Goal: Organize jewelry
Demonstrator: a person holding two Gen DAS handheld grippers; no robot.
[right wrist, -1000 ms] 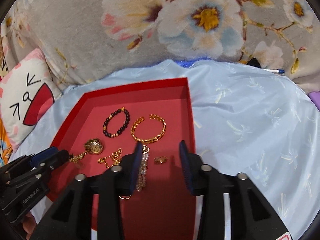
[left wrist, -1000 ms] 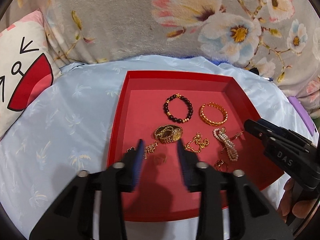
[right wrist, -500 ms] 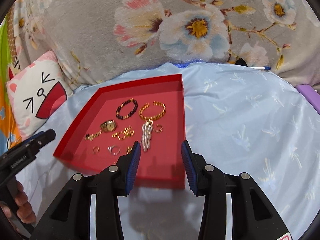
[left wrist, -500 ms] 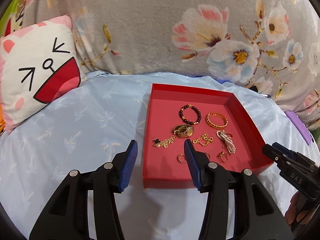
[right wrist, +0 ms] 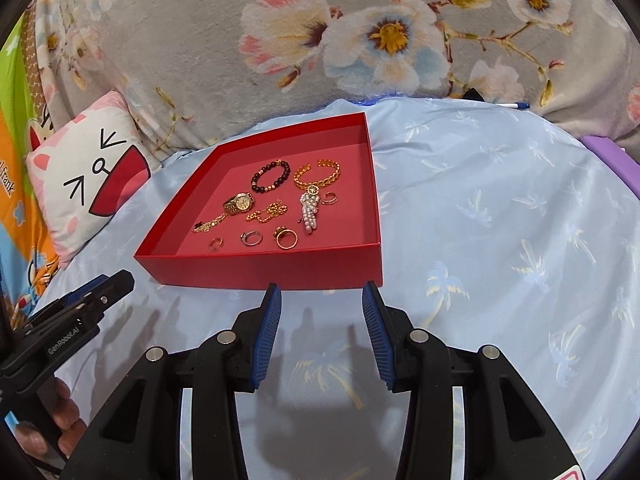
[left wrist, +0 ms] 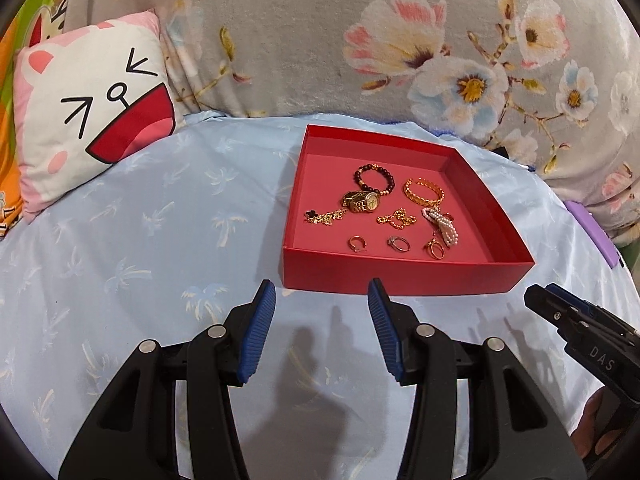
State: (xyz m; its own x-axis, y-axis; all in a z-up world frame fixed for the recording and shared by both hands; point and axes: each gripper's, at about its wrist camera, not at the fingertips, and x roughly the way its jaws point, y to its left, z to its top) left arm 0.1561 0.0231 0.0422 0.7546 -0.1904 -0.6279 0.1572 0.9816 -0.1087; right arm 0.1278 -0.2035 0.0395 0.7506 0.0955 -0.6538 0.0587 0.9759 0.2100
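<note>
Your left gripper (left wrist: 322, 328) is not holding anything. Its blue pads (left wrist: 258, 334) stand apart over the blue sheet (left wrist: 160, 216), with only cloth between them. Your right gripper (right wrist: 322, 330) is the same: jaws apart, nothing in them. Both sit just in front of the near wall of the red tray (left wrist: 400, 276).

All the jewelry lies inside that tray. At the far side you see the dark bead bracelet (left wrist: 374, 177) and, to its right, the gold cuff (left wrist: 424, 192). The gold watch (left wrist: 361, 201) is in the middle, touching the bead bracelet. The clover chain (left wrist: 324, 216) trails off to the watch's left, and the small gold chain (left wrist: 397, 218) is to its right. The pearl piece (left wrist: 442, 226) lies just near the cuff. Three rings (left wrist: 396, 243) sit in a row close to the near wall.

These things are small and light. The watch is likely the heaviest, and it is hard, so you can pinch it across its round face. The cuff is stiff; take it by one side of the loop. The chains and pearls are floppy and will dangle, so pinch them in a bunched spot and lift slowly. The rings are tiny, smooth and slippery. Close on them gently from both sides, or they may pop away. The thin tray wall could bend if you bump it.
</note>
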